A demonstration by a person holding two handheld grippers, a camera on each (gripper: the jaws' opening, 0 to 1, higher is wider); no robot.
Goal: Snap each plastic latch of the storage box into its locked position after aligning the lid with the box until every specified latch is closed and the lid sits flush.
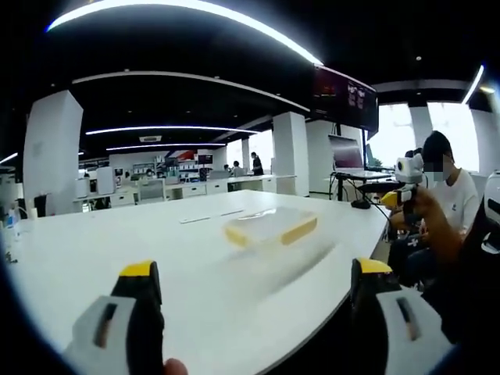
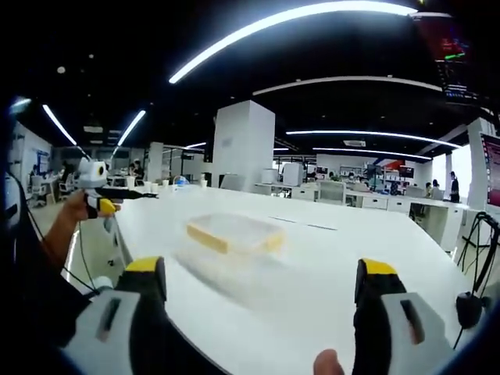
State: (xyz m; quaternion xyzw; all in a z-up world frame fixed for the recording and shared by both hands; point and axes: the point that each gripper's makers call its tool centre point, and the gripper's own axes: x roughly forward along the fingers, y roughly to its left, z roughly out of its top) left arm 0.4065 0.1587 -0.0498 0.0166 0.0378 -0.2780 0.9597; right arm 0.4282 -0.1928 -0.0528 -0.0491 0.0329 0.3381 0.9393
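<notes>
A clear plastic storage box [image 1: 269, 226] with yellow latches lies on the white table [image 1: 117, 250], blurred, its lid on top. In the right gripper view the same box [image 2: 234, 232] sits mid-table. My left gripper [image 1: 255, 269] hovers well short of the box, jaws wide apart with nothing between them. My right gripper [image 2: 262, 267] is open too, also short of the box. Each gripper shows in the other's view, held up in a hand beside the table: the right gripper [image 1: 402, 187] and the left gripper [image 2: 94, 191].
A seated person in a white shirt [image 1: 453, 199] is past the table's right edge, near a tripod and screen [image 1: 348, 156]. A thin strip [image 1: 211, 216] lies beyond the box. Bottles [image 1: 12, 226] stand at the far left. Office desks and pillars fill the background.
</notes>
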